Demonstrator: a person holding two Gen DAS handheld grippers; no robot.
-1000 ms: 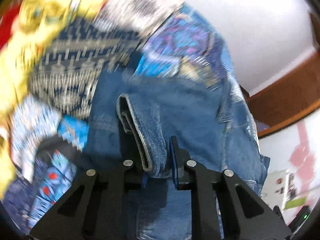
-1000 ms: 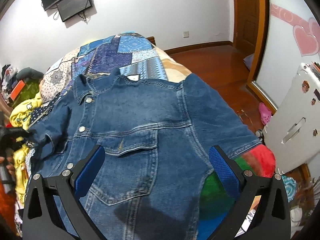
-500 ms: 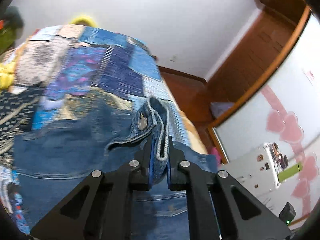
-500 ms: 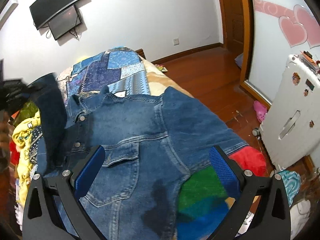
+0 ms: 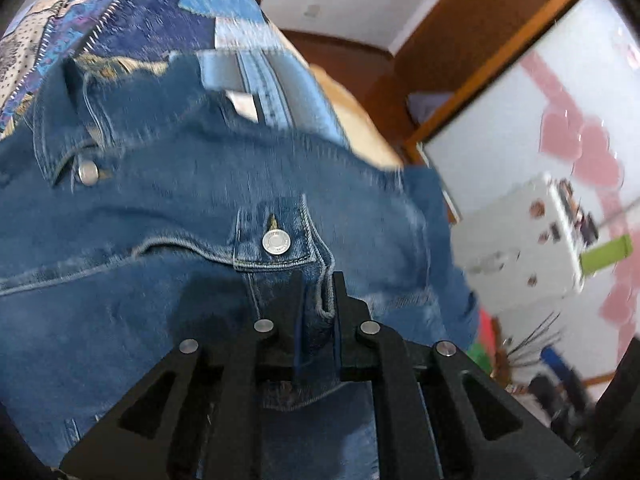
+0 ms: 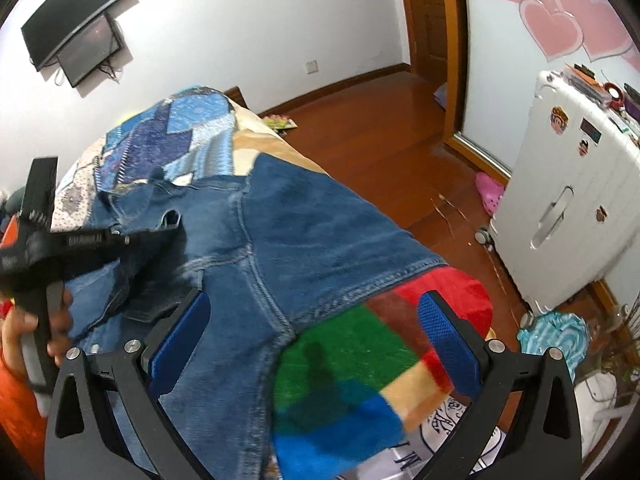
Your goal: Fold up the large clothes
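Left wrist view: the left gripper, clamped on the denim jacket's sleeve cuff, has carried it from the side onto the jacket's chest, folding the sleeve inward. The right gripper hovers spread apart at 6 o'clock over the jacket, which lies on the bed.

Left gripper is clamped tight, while the right gripper hangs wide apart

Counts: 1 denim jacket, w/ 2 metal snap buttons visible in left wrist view. 2 grippers: left gripper, right gripper. 1 patchwork quilt, 1 color-block blanket, 1 white suitcase, 1 wall TV, poss. 2 screens.
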